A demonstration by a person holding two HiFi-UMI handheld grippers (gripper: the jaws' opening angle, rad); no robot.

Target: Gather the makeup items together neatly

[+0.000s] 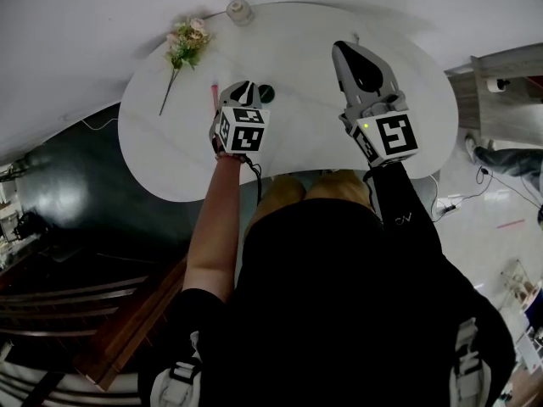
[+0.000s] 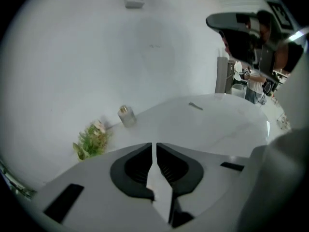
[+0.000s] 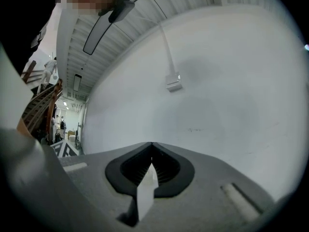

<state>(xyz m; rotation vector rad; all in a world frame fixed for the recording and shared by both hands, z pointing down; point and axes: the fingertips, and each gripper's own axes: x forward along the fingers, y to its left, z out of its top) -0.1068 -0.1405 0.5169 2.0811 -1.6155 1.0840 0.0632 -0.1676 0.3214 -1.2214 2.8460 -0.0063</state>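
On the white table (image 1: 170, 142) a thin pink stick (image 1: 215, 90) lies just left of my left gripper (image 1: 246, 86), and a small dark round item (image 1: 266, 92) lies just right of it. A small glass bottle (image 1: 239, 11) stands at the far edge, also seen as the bottle (image 2: 126, 115). A thin short item (image 2: 195, 106) lies farther right. My left gripper (image 2: 154, 145) is shut with nothing in it and hangs above the table. My right gripper (image 1: 344, 51) is held level over the table's right part; its jaws (image 3: 152, 145) are shut and empty.
A sprig of pink flowers (image 1: 185, 45) lies at the table's far left, also seen as the flowers (image 2: 91, 140). A white wall with a socket (image 3: 174, 83) stands behind the table. A grey shelf unit (image 1: 501, 83) is at the right. The person's body fills the near side.
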